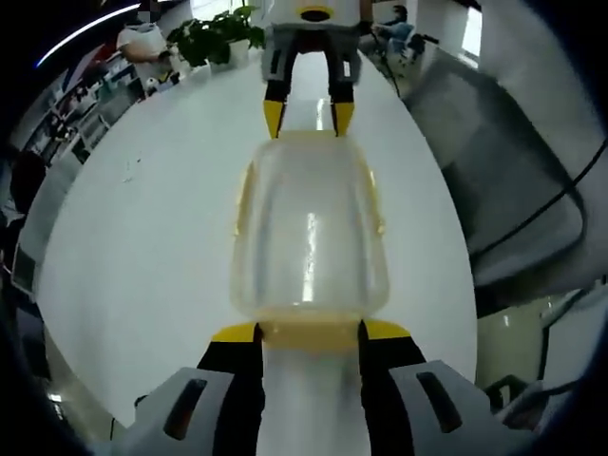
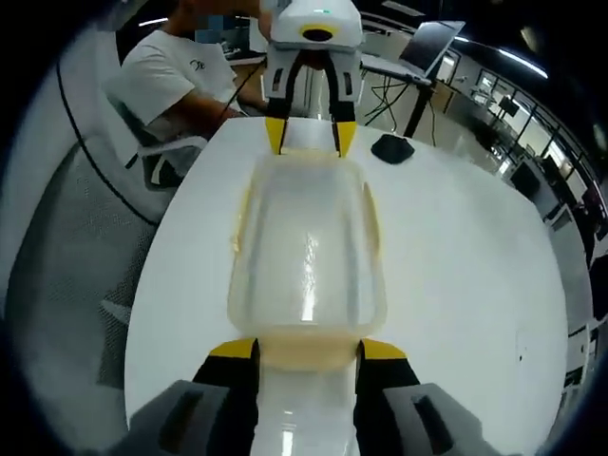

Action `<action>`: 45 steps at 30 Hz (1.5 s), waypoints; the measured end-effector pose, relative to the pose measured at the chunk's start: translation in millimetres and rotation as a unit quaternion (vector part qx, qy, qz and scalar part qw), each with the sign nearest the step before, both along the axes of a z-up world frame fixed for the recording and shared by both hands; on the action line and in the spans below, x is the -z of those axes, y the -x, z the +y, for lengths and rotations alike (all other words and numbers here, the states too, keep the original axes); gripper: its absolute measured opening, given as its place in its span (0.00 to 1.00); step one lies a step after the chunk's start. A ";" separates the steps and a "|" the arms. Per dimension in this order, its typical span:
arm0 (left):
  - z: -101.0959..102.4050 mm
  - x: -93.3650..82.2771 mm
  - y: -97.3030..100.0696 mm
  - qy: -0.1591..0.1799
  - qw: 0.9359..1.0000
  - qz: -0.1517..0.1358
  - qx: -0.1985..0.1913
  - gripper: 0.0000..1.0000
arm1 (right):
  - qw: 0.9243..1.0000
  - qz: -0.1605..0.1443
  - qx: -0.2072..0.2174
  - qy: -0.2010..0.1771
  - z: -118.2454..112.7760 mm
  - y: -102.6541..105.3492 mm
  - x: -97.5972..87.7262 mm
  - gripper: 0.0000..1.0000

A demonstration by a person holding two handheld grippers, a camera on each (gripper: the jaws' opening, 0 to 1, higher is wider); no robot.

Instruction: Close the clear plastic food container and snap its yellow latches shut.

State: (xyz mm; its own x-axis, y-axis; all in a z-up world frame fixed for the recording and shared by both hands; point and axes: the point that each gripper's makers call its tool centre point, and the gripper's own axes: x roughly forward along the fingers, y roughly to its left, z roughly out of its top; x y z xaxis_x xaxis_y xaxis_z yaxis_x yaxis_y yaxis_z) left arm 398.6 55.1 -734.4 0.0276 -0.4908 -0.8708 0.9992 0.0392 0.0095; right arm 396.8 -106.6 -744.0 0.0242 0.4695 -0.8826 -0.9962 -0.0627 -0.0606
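The clear plastic container (image 1: pixel 309 228) (image 2: pixel 306 252) lies lengthwise on the white table (image 1: pixel 142 247) (image 2: pixel 456 266) with its lid on. Yellow latches run along its long sides (image 1: pixel 242 195) (image 2: pixel 372 218), and one sits at each end (image 1: pixel 309 334) (image 2: pixel 304 353). My left gripper (image 1: pixel 309 332) stands open, its yellow tips on either side of the near end latch. At the opposite end, my right gripper (image 2: pixel 306 350) is open the same way, its end latch between its tips. Each gripper appears at the far end of the other's view (image 1: pixel 308 119) (image 2: pixel 308 136).
A grey chair (image 1: pixel 513 180) stands beside the table, with a potted plant (image 1: pixel 218 38) at its far end. On the other side a person in a white shirt (image 2: pixel 190 71) sits by a chair (image 2: pixel 85 218). A small black object (image 2: pixel 389 147) lies on the table near a laptop (image 2: pixel 432 43).
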 end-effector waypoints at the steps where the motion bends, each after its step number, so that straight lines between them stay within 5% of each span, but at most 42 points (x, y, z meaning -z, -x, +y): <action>1: -2.5 -3.1 1.1 -0.001 1.000 -0.001 0.000 0.37 | 1.000 -0.001 0.001 -0.002 -2.7 0.5 -4.1 0.37; 20: -82.2 -43.9 2.4 -0.012 0.999 -0.027 0.024 0.37 | 0.999 -0.015 0.027 -0.011 -80.0 11.1 -49.4 0.36; 30: -131.7 -50.4 3.2 -0.015 0.999 -0.031 0.032 0.37 | 0.999 -0.021 0.037 -0.009 -129.8 15.9 -56.5 0.37; 45: -192.2 -36.6 3.4 -0.024 0.999 -0.027 0.040 0.36 | 0.999 -0.014 0.043 -0.004 -190.2 18.4 -46.5 0.36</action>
State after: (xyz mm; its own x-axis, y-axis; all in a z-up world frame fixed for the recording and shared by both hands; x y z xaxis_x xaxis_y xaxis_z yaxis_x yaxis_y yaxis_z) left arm 395.2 -137.1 -697.8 0.0377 -0.4518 -0.8913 0.9971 -0.0418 0.0634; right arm 378.4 -296.8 -697.5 0.0891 0.4719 -0.8771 -0.9958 0.0245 -0.0880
